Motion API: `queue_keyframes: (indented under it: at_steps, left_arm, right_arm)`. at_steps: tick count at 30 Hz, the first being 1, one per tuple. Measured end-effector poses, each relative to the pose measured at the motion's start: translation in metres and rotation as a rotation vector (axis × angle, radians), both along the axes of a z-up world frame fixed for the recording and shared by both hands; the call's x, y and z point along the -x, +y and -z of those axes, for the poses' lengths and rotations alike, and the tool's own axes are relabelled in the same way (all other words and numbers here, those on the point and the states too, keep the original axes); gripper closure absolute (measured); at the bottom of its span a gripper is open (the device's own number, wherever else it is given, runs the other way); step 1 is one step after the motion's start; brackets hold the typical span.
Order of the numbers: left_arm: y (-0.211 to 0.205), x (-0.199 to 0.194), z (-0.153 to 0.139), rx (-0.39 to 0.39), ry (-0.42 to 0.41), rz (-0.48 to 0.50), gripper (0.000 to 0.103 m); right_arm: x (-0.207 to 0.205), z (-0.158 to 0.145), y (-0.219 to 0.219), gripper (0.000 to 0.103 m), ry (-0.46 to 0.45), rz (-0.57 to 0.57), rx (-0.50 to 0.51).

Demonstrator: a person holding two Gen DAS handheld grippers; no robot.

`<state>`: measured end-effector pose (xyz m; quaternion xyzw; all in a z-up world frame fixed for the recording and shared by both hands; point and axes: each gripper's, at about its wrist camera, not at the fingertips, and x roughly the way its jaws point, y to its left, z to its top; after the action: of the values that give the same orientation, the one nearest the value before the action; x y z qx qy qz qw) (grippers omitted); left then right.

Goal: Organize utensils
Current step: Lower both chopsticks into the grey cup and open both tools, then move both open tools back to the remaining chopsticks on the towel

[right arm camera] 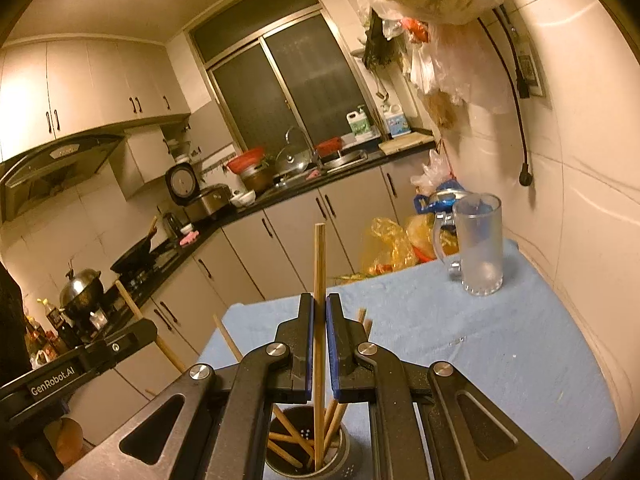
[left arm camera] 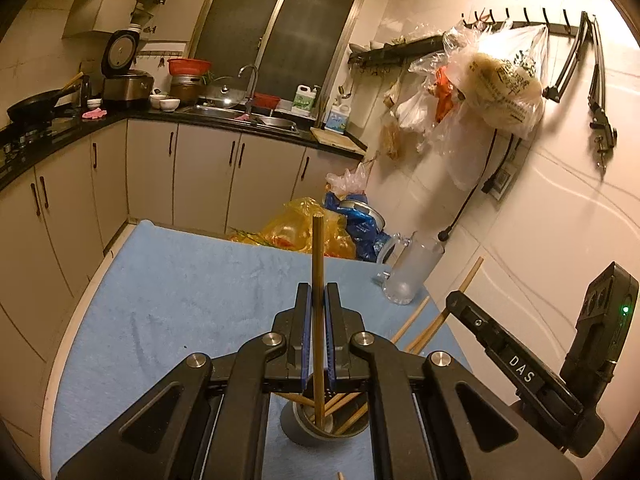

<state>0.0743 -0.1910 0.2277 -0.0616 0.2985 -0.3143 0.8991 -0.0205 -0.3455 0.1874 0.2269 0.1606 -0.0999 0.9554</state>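
Note:
In the left wrist view my left gripper is shut on a wooden chopstick that stands upright. Its lower end sits inside a round metal holder on the blue cloth, among several other chopsticks. My right gripper is likewise shut on an upright chopstick whose lower end reaches into the holder. Each gripper shows in the other's view: the right gripper at the right side, the left gripper at the left, each with its stick slanting towards the holder.
A frosted glass mug stands at the table's far corner by the tiled wall. Beyond the table's far edge lie yellow and blue plastic bags. Cabinets and a dark countertop with a sink run along the back.

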Motion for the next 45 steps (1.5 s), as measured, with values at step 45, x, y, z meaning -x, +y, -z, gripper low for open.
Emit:
queue_keyframes:
  at_steps: [45]
  left_arm:
    - [0.116,0.094,0.07,-0.046,0.116,-0.06,0.076]
  right_arm:
    - [0.096,0.062,0.036,0.086,0.185,-0.108,-0.084]
